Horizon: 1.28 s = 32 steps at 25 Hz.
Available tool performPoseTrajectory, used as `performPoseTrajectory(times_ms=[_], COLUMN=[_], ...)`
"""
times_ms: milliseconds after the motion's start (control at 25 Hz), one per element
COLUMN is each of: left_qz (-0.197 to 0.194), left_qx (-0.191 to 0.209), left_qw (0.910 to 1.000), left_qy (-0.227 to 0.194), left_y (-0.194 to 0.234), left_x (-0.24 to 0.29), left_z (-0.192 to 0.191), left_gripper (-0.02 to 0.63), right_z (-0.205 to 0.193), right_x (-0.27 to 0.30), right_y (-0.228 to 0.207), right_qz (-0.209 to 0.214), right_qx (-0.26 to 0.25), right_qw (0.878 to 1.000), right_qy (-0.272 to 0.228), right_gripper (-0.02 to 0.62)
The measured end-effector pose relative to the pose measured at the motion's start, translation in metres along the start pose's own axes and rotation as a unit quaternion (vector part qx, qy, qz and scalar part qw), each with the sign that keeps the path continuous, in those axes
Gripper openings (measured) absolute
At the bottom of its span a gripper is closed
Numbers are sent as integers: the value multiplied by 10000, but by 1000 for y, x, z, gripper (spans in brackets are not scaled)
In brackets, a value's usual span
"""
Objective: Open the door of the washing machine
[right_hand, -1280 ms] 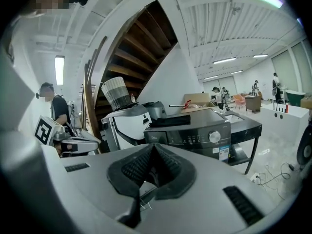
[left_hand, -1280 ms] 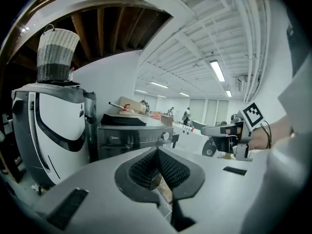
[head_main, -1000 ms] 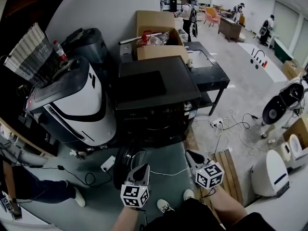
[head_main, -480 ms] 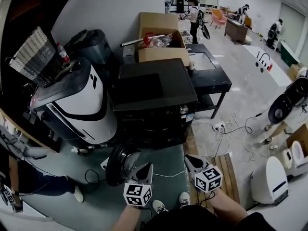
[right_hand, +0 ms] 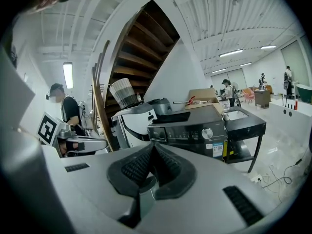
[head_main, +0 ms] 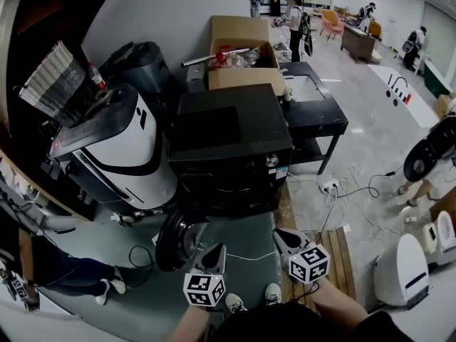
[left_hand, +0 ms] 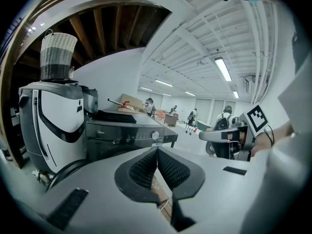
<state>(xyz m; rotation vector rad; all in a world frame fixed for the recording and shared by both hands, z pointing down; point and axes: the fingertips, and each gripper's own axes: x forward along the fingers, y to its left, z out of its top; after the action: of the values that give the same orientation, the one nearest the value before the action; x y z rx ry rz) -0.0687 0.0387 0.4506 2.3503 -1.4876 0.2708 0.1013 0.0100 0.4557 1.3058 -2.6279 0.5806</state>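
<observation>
Both sets of jaws are pressed together, empty: left gripper (head_main: 212, 254) and right gripper (head_main: 283, 236) hover before the washer (head_main: 228, 140), whose door (head_main: 175, 238) stands swung open; the task looks done.

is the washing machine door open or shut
Open: the round door stands swung out from the front of the black washing machine.

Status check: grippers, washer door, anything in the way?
Both shut, empty: left hand-held gripper, right hand-held gripper. Round door of washing machine stands open. White cable on floor in front.
</observation>
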Motion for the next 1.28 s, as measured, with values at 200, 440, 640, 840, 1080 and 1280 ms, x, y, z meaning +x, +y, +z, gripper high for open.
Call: performPoseTrajectory(times_ms=[200,440,640,840,1080,1280], left_qz=[84,133,164,174,196,211], left_qx=[-36,-40,-61,-67,-71,-103], left_qw=[10000,9999,9998,9998,9998,9997], left_qy=[-6,-17,-34,-57,-53,-52], left_y=[-3,-4,-5,-6,-3,-1], left_x=[-2,-8,-12,-15,-21,-23], left_z=[-1,-3,-6,-6,-6,-6], left_gripper=[20,20,20,20,20,20], right_z=[0,-2,-6,-8,-8,-8], right_x=[-1,-2,-3,-3,-4,-1], right_y=[1,7,11,15,20,24], right_qz=[104,186,218,234,233,247], right_qx=[-31,-76,-70,-61,-29,-26], right_qw=[9999,9998,9997,9997,9997,9996], right_qy=[29,84,105,103,91,113], right_gripper=[17,17,17,17,17,17])
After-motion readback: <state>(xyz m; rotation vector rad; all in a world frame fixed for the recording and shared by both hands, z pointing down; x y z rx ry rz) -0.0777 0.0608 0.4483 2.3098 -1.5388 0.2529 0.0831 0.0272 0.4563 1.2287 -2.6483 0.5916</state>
